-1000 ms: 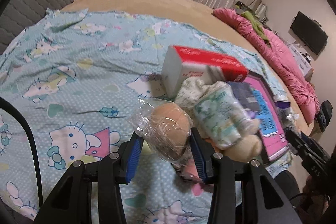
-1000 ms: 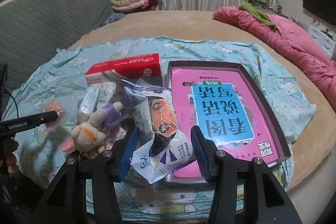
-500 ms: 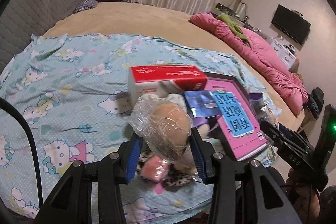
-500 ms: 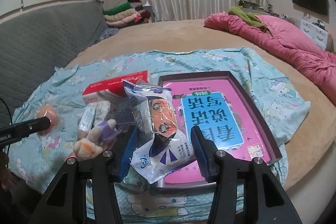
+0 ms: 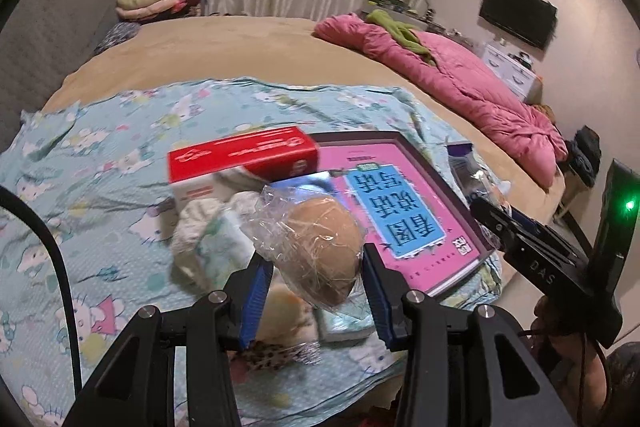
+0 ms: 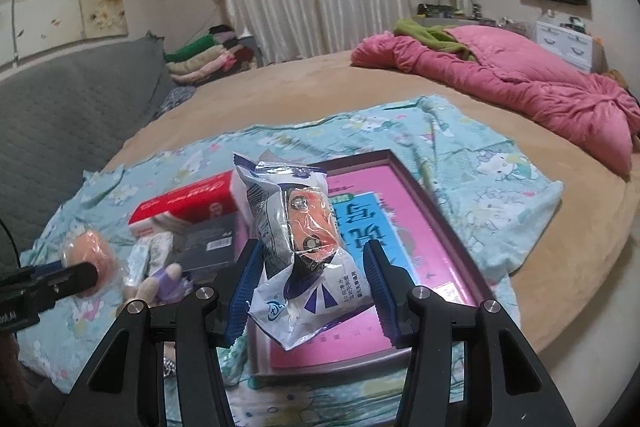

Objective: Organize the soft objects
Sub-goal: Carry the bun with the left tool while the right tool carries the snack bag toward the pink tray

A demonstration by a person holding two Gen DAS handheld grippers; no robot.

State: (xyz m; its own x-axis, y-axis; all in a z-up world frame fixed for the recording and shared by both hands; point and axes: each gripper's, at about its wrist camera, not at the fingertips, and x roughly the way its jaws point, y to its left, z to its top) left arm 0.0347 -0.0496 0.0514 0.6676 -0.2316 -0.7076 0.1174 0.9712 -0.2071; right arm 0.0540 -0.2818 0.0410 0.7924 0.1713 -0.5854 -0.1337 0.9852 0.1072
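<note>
Left gripper (image 5: 316, 285) clamps a tan round soft item in clear plastic wrap (image 5: 320, 251) between its blue pads, held above the bed's cartoon-print sheet (image 5: 100, 155). Right gripper (image 6: 312, 287) clamps a white-blue sealed packet with an orange toy (image 6: 300, 239), over the pink book (image 6: 404, 227) near the sheet's front edge. Red-white box (image 5: 240, 155) lies left of the book.

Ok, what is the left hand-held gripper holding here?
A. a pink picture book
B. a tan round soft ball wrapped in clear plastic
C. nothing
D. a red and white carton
B: in the left wrist view the left hand-held gripper has its blue pads closed on the tan round soft ball wrapped in clear plastic.
</note>
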